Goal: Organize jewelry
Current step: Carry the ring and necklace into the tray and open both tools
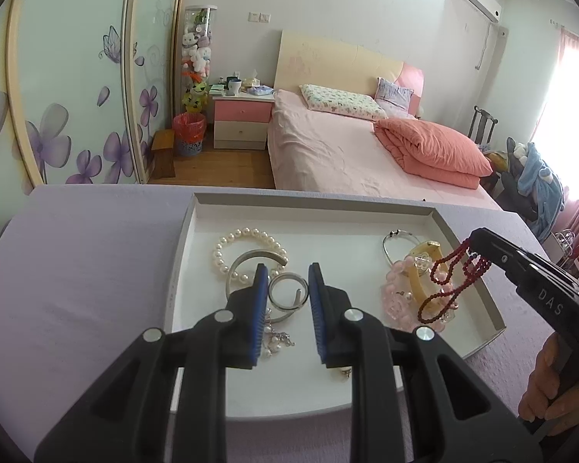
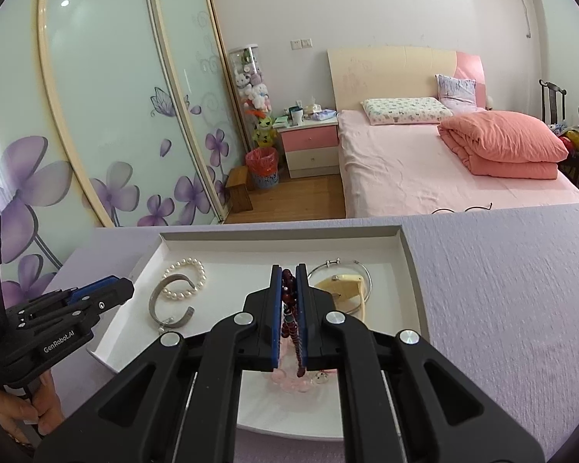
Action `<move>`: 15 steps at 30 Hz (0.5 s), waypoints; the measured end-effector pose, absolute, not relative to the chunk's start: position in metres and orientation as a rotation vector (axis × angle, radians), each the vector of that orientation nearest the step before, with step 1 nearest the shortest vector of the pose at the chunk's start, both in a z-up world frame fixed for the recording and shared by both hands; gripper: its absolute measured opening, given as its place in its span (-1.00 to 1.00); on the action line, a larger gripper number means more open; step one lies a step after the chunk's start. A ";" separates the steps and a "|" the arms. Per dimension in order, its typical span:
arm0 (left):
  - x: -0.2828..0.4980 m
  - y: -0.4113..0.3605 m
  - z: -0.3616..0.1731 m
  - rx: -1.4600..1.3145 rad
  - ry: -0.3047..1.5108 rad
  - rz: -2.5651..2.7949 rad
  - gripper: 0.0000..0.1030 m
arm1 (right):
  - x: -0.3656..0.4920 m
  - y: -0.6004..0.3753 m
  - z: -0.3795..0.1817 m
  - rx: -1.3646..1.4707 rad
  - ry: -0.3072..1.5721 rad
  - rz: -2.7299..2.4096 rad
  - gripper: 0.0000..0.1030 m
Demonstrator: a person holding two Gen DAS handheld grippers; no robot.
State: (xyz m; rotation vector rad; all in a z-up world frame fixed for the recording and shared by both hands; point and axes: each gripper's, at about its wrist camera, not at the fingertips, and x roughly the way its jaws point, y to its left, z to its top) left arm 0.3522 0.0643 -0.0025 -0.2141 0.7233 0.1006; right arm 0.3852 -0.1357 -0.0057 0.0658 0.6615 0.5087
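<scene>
A white tray (image 1: 197,231) sits on a lilac tablecloth and holds jewelry. On its left lie a pearl bracelet (image 1: 227,243), a silver cuff (image 1: 251,256) and a silver ring bangle (image 1: 285,289). On its right lie a thin silver bangle (image 1: 390,247), a yellow bangle (image 1: 424,250) and pink beads (image 1: 395,297). My left gripper (image 1: 288,289) is open and empty, hovering over the ring bangle. My right gripper (image 2: 288,274) is shut on a dark red bead necklace (image 1: 453,281), which hangs over the tray's right side; it also shows in the right wrist view (image 2: 289,308).
The lilac tablecloth (image 2: 501,289) extends on both sides of the tray. Beyond the table's far edge are a pink bed (image 1: 347,154), a nightstand (image 1: 241,115), a red bin (image 1: 189,131) and floral wardrobe doors (image 2: 96,115).
</scene>
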 end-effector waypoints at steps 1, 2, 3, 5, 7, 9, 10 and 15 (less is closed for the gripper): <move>0.353 0.064 -0.004 -0.214 0.725 0.100 -0.58 | 0.385 -0.135 -0.007 0.065 0.665 0.511 -0.86; 0.353 0.064 -0.004 -0.215 0.727 0.099 -0.58 | 0.385 -0.135 -0.007 0.064 0.667 0.512 -0.86; 0.354 0.064 -0.005 -0.215 0.728 0.099 -0.58 | 0.385 -0.134 -0.008 0.062 0.669 0.513 -0.86; 0.355 0.063 -0.006 -0.214 0.732 0.094 -0.58 | 0.385 -0.133 -0.010 0.054 0.674 0.515 -0.86; 0.356 0.062 -0.008 -0.213 0.733 0.089 -0.58 | 0.383 -0.132 -0.011 0.047 0.676 0.504 -0.85; 0.356 0.062 -0.009 -0.214 0.735 0.085 -0.58 | 0.383 -0.131 -0.011 0.041 0.683 0.507 -0.84; 0.356 0.062 -0.009 -0.214 0.736 0.084 -0.58 | 0.383 -0.130 -0.011 0.038 0.684 0.504 -0.83; 0.357 0.061 -0.011 -0.216 0.741 0.081 -0.58 | 0.383 -0.132 -0.011 0.030 0.675 0.483 -0.21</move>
